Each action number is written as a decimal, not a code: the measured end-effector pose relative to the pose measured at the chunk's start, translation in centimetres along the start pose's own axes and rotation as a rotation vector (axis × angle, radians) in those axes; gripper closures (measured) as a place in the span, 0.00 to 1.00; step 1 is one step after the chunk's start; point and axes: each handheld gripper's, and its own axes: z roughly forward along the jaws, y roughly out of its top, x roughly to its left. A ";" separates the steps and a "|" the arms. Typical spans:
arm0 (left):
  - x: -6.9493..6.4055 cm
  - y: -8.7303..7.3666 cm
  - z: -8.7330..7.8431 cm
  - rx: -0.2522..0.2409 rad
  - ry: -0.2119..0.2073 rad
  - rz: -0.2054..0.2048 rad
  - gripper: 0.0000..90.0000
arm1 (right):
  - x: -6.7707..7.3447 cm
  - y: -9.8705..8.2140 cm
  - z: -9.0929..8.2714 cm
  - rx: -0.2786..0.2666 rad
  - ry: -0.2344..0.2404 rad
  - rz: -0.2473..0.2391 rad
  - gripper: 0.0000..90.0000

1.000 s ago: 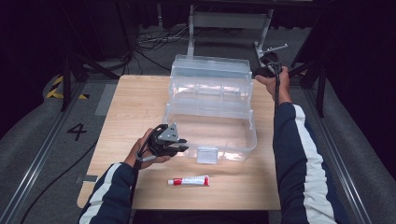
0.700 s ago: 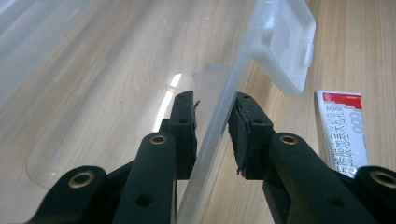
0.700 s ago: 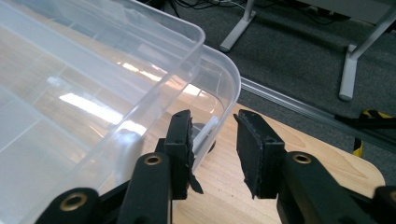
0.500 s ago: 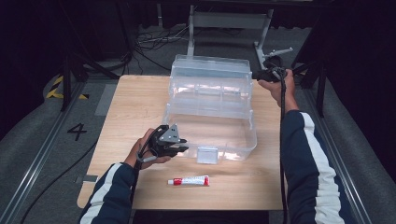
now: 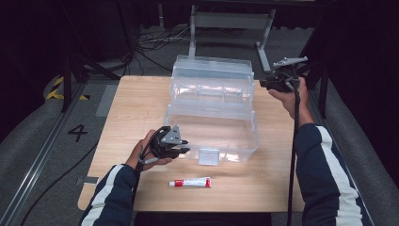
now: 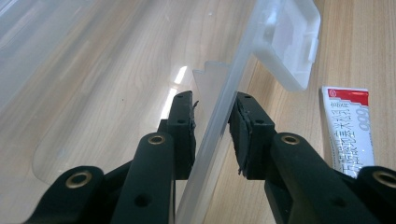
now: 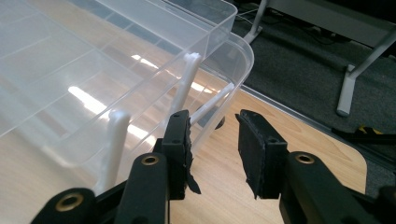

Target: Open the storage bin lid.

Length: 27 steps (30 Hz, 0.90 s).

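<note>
A: The clear plastic box [image 5: 211, 113] stands open in the middle of the wooden table [image 5: 136, 103], with its lid raised at the far side. Its front wall with the white latch [image 5: 208, 156] faces the person.

B: And the left gripper [image 5: 181, 149]?

A: It is at the near left corner of the box. In the left gripper view the thin front wall [image 6: 219, 121] passes between the two pads. The right pad seems to touch the wall, but the left one stands a little off it. So I read the jaws as slightly apart, around the wall, not clamped on it.

B: The right gripper [image 5: 263, 84]?

A: It is beside the far right corner, near the lid hinge. Its jaws are apart and hold nothing; the box edge [image 7: 210, 100] is just to the left of its left pad.

B: How to do this step well?

A: I think the left one should steady the front wall, and press gently, because the plastic is thin and bends. The right one should come to the lid edge squarely before it closes.

B: Anything else close by?

A: A small red and white tube [image 5: 190, 182] lies on the table in front of the box, well clear of both hands.
</note>
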 end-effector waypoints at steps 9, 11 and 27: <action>0.0 0.0 0.0 0.000 -0.001 -0.001 0.79 | 0.7 -1.2 -2.0 -0.021 0.018 -0.039 0.71; 0.0 0.0 0.0 0.003 -0.002 0.001 0.79 | 0.8 -1.5 -2.8 -0.036 0.006 -0.044 0.71; 0.0 0.1 0.0 0.012 0.001 0.004 0.79 | 2.7 -4.1 -5.4 -0.086 0.066 -0.088 0.69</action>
